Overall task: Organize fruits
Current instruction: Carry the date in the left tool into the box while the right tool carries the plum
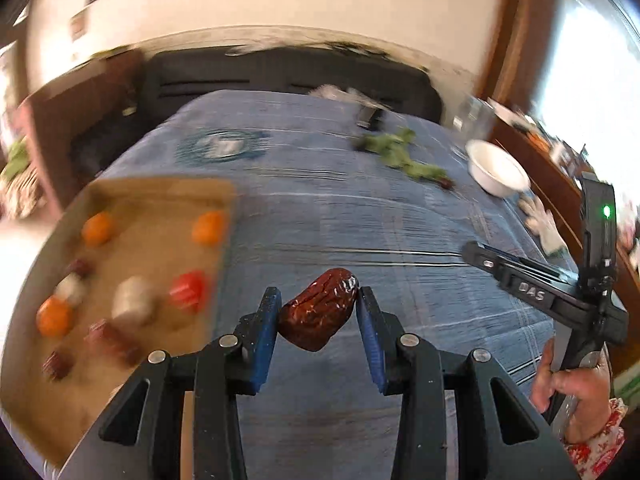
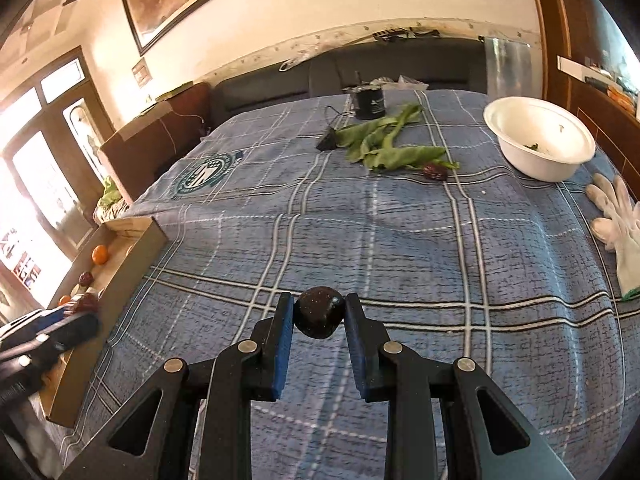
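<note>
While the left hand-held gripper (image 1: 318,312) pinches a wrinkled brown date (image 1: 318,314) just right of the cardboard tray (image 1: 160,200), it should travel level over the tray's edge and release low among the oranges (image 1: 98,228). Meanwhile the right hand-held gripper (image 2: 319,312) clamps a dark round fruit (image 2: 319,312) above the bed (image 2: 400,240). Its body reads "DAS"; the bedspread's round emblem is illegible.

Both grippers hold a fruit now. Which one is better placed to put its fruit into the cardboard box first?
Left, probably. The left gripper, shut on the red date, is right beside the cardboard box. The right gripper with its dark fruit is farther away.
</note>
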{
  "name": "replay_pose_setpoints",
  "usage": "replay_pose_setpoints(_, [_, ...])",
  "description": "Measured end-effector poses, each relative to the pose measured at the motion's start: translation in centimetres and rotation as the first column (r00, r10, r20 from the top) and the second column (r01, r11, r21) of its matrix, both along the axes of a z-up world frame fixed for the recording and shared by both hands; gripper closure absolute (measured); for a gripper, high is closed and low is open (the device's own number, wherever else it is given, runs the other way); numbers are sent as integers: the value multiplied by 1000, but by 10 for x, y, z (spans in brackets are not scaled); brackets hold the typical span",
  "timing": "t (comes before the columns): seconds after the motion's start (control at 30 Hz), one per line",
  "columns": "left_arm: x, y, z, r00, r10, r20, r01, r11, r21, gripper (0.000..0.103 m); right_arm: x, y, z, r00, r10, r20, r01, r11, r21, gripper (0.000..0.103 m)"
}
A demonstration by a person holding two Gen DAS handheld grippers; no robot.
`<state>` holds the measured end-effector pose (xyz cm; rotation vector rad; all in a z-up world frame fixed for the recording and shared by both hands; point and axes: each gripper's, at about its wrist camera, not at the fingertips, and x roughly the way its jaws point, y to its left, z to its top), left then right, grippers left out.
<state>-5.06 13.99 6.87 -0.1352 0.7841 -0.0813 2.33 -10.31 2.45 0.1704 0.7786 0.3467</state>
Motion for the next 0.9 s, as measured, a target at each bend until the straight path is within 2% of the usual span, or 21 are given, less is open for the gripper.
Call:
replay_pose_setpoints(0.1, [-20,43,3,996,94,5,-94,995,-21,65,-9,13,2,1000,16,20,-16,1000,-10,75])
replay_pose_setpoints(0.23, [-41,94,4,977,211,12,-211,977,-16,65,-24,42,8,998,61,30,-60,998,-34,75])
replay_pose_setpoints(0.4, [-57,138,-3,952,305,-3,-305,952,15,65,-52,100,28,980,195,42,-196,981,4,75])
replay_pose_setpoints(0.53, [-63,162,-16,934,355,-35,-355,935,1,65,-75,164,43,936,350,49,-350,937,4,74])
replay_pose_setpoints(0.67, [-71,177,-24,925,375,-57,-376,926,-19,65,-98,223,44,873,486,41,-486,874,-16,74])
replay_pose_setpoints(0.77, [-76,185,-29,922,382,-65,-384,923,-27,65,-108,256,34,835,550,14,-549,835,-29,74])
replay_pose_setpoints(0.9, [-77,193,-35,918,389,-74,-392,919,-40,65,-115,280,15,811,584,-28,-585,810,-49,74])
